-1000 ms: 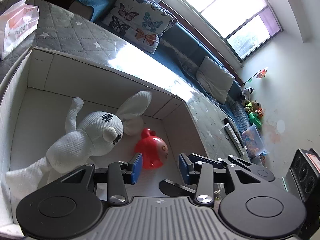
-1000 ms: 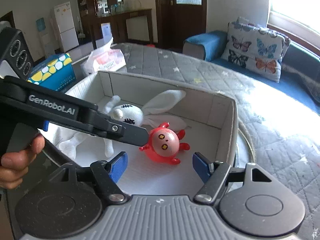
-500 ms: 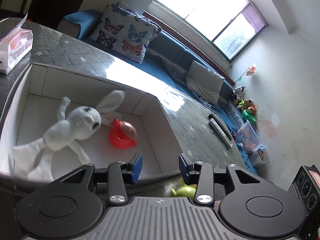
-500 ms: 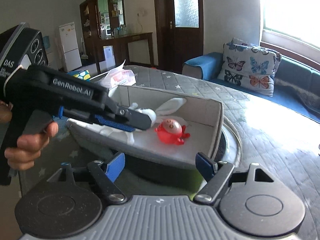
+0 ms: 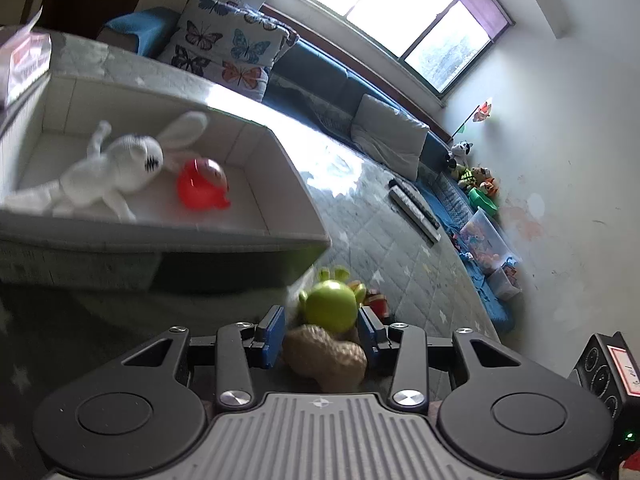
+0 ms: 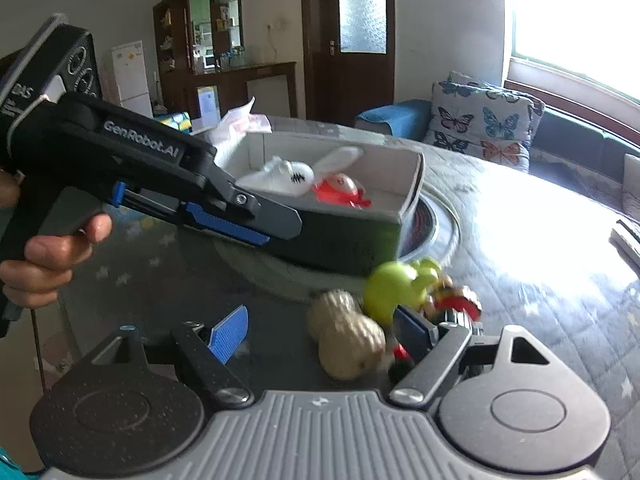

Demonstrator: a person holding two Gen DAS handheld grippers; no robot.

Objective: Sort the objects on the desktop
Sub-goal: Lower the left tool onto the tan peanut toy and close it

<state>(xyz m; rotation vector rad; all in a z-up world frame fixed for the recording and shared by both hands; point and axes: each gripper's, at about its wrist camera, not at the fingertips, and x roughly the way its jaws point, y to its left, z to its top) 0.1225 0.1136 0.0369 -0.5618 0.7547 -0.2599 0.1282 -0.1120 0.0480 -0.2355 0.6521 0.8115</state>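
A grey storage box point(image 5: 168, 236) point(image 6: 348, 248) holds a white plush rabbit point(image 5: 116, 168) point(image 6: 288, 176) and a red round toy point(image 5: 202, 184) point(image 6: 340, 192). On the table in front of the box lie a green round toy point(image 5: 330, 304) point(image 6: 390, 288), a tan peanut-shaped toy point(image 5: 326, 354) point(image 6: 348, 340) and a small red and yellow toy point(image 6: 456, 300). My left gripper point(image 5: 322, 336) is open and empty above the peanut and green toys. My right gripper point(image 6: 320, 330) is open and empty, with the peanut toy between its fingers' line of sight.
The table has a grey quilted cover with stars point(image 5: 384, 224). Two remote controls point(image 5: 414, 208) lie on it to the right. A tissue pack point(image 5: 24, 60) sits behind the box. A sofa with butterfly cushions point(image 6: 484, 124) stands beyond the table.
Both grippers have pulled back out of the box and dropped lower toward the toys on the table in front of it. The rabbit and red toy stay in the box.
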